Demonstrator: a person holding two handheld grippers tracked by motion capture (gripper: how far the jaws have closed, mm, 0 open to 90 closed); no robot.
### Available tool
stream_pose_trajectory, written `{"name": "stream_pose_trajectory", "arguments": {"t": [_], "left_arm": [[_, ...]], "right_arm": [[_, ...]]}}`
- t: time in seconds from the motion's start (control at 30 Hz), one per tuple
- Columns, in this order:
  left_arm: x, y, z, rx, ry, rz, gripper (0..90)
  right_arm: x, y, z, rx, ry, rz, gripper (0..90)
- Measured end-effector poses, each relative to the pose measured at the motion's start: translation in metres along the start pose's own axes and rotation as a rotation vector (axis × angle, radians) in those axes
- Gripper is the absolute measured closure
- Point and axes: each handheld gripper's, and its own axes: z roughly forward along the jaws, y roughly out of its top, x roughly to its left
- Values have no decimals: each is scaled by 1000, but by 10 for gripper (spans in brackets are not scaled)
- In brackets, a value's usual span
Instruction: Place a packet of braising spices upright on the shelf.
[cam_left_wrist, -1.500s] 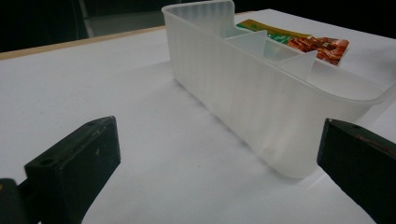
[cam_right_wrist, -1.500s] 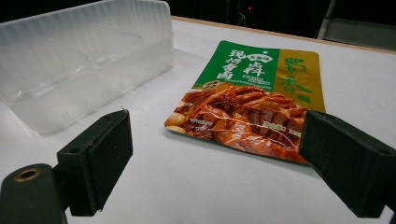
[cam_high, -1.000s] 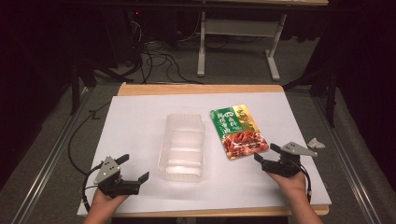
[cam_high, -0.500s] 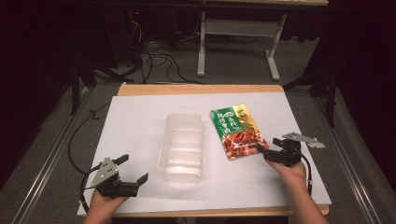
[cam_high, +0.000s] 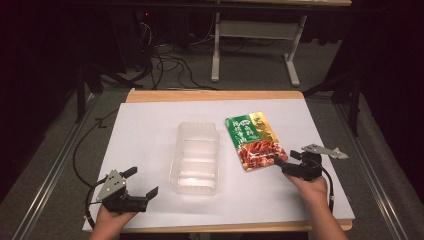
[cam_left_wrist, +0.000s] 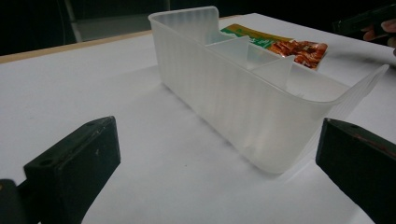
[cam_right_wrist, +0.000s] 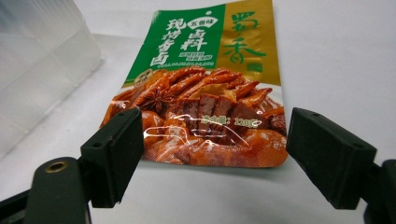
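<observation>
Reaching for the snack pouch (cam_high: 255, 141) near the desk's (cam_high: 150, 125) right edge: right tongs (cam_high: 283, 161) wide, empty, straddling its near end. Left tongs (cam_high: 142, 183) open, empty. Next, probably: close, lift.

The right hand-held gripper (cam_high: 283, 163) moved in across the bench to the snack pouch (cam_high: 252, 140), whose near edge now lay between its wide jaws, which had just narrowed slightly.

Green-gold food pouch (cam_high: 255, 140) — flat, beside clear tray (cam_high: 195, 157).
</observation>
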Motion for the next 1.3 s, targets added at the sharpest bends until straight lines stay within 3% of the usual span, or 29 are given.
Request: {"name": "stream_pose_trajectory", "arguments": {"t": [0.4, 0.53, 0.67, 0.73, 0.83, 0.9, 0.97, 1.07, 1.17, 1.2, 1.3], "left_arm": [[-1, 0, 1, 1, 0, 14, 3], [0, 0, 1, -11, 7, 0, 4], [1, 2, 3, -11, 5, 37, 4], [3, 3, 1, -23, 6, 27, 4], [4, 2, -2, -38, 1, 18, 5], [4, 2, -1, -37, -7, 34, 5], [7, 1, -2, -40, -11, 21, 4], [7, 0, -4, -50, -17, 6, 5], [5, 1, -6, -54, -25, 22, 5], [5, 2, -7, -57, -24, 31, 5], [5, 5, -6, -65, -22, 30, 5]], "right_arm": [[-3, -4, -5, -5, 3, 4, 252], [-8, 1, 6, 26, -2, 23, 272], [-14, 12, 18, 40, -14, 18, 306], [-15, 14, 21, 43, -18, 23, 316], [-22, 16, 31, 89, -36, 42, 339], [-26, 15, 36, 115, -47, 46, 355], [-32, 11, 42, 145, -30, 86, 380], [-32, 9, 42, 138, -27, 112, 397], [-28, 8, 41, 146, 1, 134, 479], [-25, 8, 41, 152, -3, 118, 505], [-23, 6, 37, 138, -27, 95, 703]]}}
